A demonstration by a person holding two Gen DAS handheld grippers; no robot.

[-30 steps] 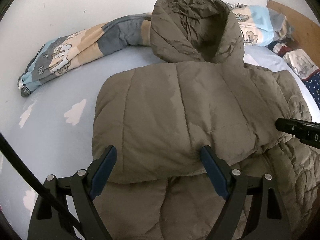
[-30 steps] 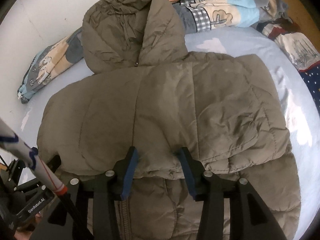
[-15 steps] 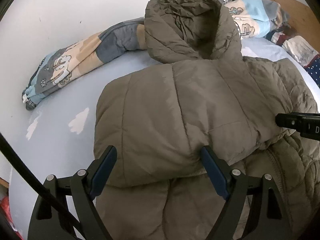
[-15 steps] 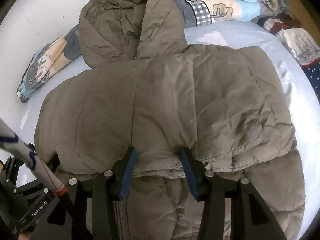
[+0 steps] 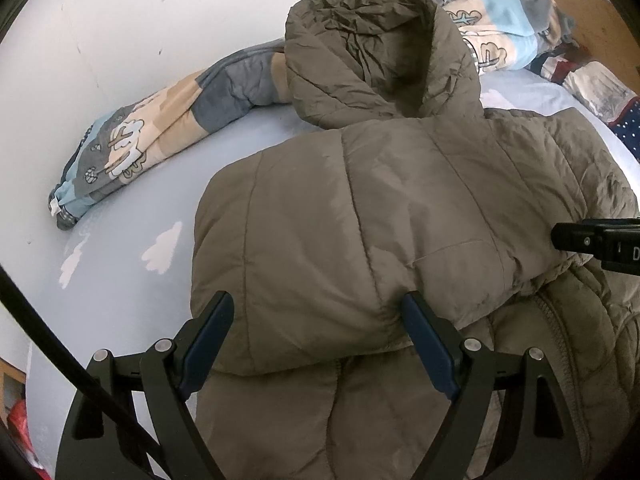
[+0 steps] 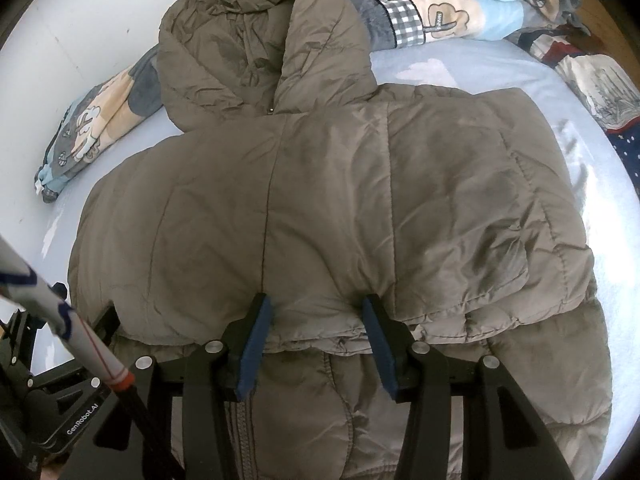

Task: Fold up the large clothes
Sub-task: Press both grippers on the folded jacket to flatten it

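Observation:
An olive puffer jacket [image 5: 360,220] [image 6: 320,200] lies on the bed, its upper half folded over the lower half. The hood [image 5: 360,48] [image 6: 240,40] points toward the wall. My left gripper [image 5: 316,300] stands wide open over the near folded edge, at the jacket's left corner. My right gripper [image 6: 316,304] sits half closed further right on the same edge. A bunch of padded fabric fills the gap between its blue pads and puckers against them. The zipper [image 6: 240,420] runs down the lower layer. Part of the right gripper's body [image 5: 600,240] shows at the edge of the left wrist view.
A light blue sheet with white clouds [image 5: 120,300] covers the bed. A patchwork quilt [image 5: 160,132] [image 6: 440,0] is rolled along the white wall [image 5: 120,20]. More bedding [image 6: 600,92] and a wooden headboard [image 5: 580,8] lie at the right. A white pole [image 6: 80,344] crosses the lower left.
The left wrist view has tilted a little. The right gripper's fingers stand slightly wider apart. The jacket lies where it was.

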